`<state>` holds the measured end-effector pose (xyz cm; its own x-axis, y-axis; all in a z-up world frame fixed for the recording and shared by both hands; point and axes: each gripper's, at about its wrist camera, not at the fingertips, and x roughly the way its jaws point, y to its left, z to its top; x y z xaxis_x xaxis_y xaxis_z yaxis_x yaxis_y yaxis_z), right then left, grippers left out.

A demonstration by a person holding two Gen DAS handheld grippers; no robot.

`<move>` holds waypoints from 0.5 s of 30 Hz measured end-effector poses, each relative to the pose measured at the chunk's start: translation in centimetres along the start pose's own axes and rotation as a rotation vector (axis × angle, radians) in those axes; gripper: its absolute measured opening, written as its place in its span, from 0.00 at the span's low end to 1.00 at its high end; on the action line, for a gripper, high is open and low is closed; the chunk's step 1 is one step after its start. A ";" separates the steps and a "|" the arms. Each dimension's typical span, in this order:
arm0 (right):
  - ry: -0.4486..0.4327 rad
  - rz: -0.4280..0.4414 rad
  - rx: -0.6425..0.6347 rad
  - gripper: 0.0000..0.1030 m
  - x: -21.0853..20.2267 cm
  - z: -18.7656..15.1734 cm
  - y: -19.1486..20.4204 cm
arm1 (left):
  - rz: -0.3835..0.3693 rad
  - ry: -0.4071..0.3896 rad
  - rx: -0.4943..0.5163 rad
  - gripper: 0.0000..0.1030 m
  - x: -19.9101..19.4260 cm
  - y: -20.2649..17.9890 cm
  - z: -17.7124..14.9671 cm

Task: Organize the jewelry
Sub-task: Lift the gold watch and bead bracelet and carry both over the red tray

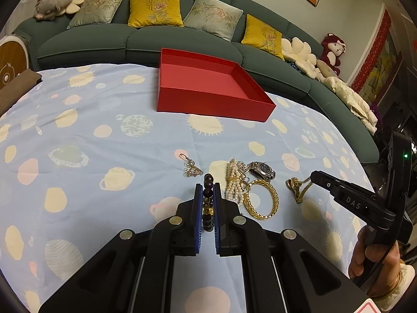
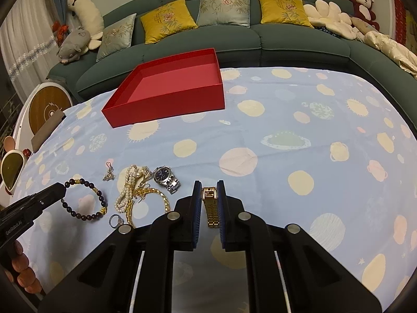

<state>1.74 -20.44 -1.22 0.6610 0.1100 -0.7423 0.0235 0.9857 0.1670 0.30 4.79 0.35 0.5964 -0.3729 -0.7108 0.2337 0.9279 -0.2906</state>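
Observation:
An empty red box stands at the far side of the table; it also shows in the right wrist view. My left gripper is shut on a dark bead bracelet, which lies on the cloth in the right wrist view. My right gripper is shut on a gold watch, also seen in the left wrist view. Between them lie a pearl strand, a gold chain bracelet, a silver watch and a small silver pendant. A ring lies near the gold chain.
The table is covered with a light blue cloth printed with planets. A green sofa with cushions and plush toys curves behind the table. A brown pad lies at the table's left edge.

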 end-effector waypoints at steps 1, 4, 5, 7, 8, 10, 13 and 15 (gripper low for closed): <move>0.006 -0.007 0.000 0.11 0.2 -0.2 -0.1 | 0.004 0.004 0.003 0.05 0.1 0.0 0.0; 0.019 -0.027 -0.023 0.18 0.7 -0.6 -0.1 | 0.005 0.009 0.007 0.05 0.2 0.0 -0.1; 0.021 -0.033 -0.029 0.22 0.8 -0.8 -0.1 | 0.004 0.009 0.009 0.05 0.1 0.0 -0.2; 0.026 -0.040 -0.043 0.36 1.1 -1.1 0.0 | 0.008 0.008 0.018 0.05 0.1 -0.1 -0.2; 0.027 -0.054 -0.051 0.36 1.3 -1.1 0.1 | 0.011 0.009 0.021 0.05 0.1 -0.2 -0.3; 0.035 -0.064 -0.051 0.37 1.9 -1.1 -0.1 | 0.016 0.011 0.028 0.05 0.3 -0.2 -0.4; 0.061 -0.052 -0.028 0.37 2.9 -1.2 -0.7 | 0.025 0.018 0.029 0.05 0.5 -0.1 -0.5; 0.085 -0.034 -0.019 0.35 3.4 -1.5 -0.9 | 0.026 0.023 0.026 0.05 0.7 0.1 -0.6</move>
<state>2.83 -20.73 -4.91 0.5937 0.0857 -0.8001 0.0306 0.9912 0.1289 0.26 4.59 -0.54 0.5846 -0.3487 -0.7326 0.2387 0.9369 -0.2555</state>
